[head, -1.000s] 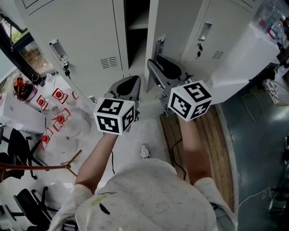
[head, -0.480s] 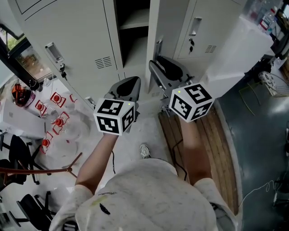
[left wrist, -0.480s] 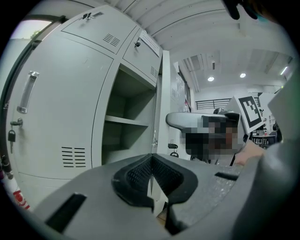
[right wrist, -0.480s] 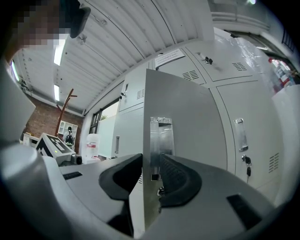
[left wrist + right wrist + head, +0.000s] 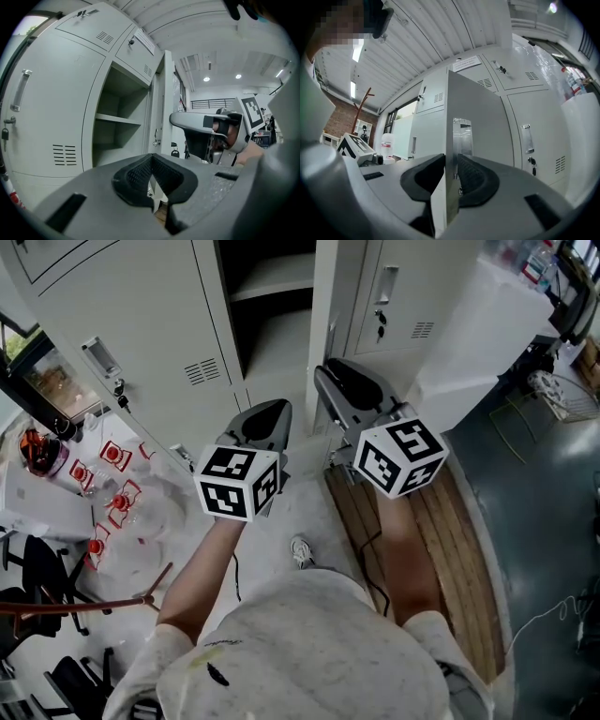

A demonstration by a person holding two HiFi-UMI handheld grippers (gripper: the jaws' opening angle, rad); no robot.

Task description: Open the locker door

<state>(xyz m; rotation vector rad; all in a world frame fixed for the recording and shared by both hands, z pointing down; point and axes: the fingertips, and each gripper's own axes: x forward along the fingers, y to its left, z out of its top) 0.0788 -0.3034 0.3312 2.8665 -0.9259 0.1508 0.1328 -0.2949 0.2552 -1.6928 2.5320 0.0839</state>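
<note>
Right gripper [image 5: 451, 164]: fingers closing onto the free edge of the door [image 5: 483, 117], which stands swung open between them. Left gripper [image 5: 151, 161]: fingers pressed together, empty, beside it.

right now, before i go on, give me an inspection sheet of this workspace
surface: pale floor; wooden planks at right
job's things: locker door stands open; compartment shows bare shelves
clutter: red-marked items on a white table; wooden coat stand
grippers: right gripper jaws closing on the door's edge; left gripper jaws together, empty
cables: black cable over the planks; white cable on the dark floor
surroundings: closed lockers, key in a lock
</note>
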